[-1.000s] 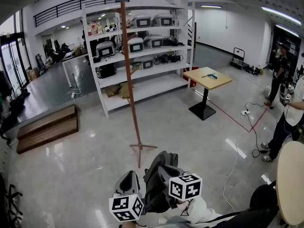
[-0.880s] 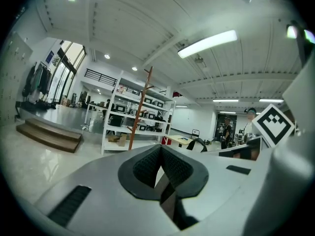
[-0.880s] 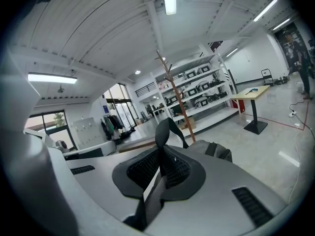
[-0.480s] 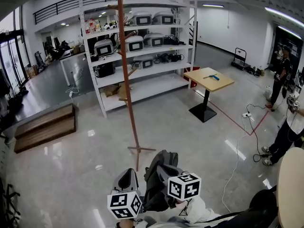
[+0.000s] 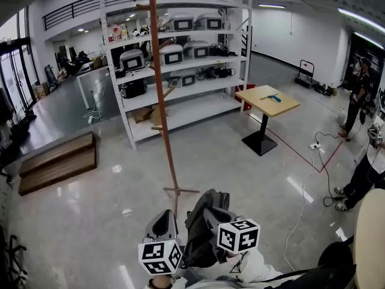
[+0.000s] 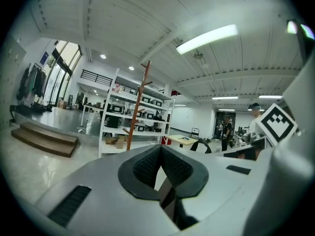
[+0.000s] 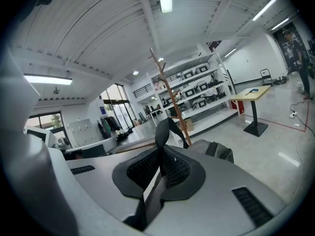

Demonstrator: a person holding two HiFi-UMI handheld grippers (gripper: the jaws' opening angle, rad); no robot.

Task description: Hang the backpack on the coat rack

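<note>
Your left gripper (image 6: 160, 155) and right gripper (image 7: 160, 163) each clamp a strap (image 7: 164, 128) of the backpack (image 5: 201, 236), keeping it raised, apparently for hooking onto the coat rack (image 5: 162, 101) ahead.

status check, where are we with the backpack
Left gripper and right gripper shut on backpack by its straps. Held low, not yet hung. Coat rack ahead, nothing between.
</note>
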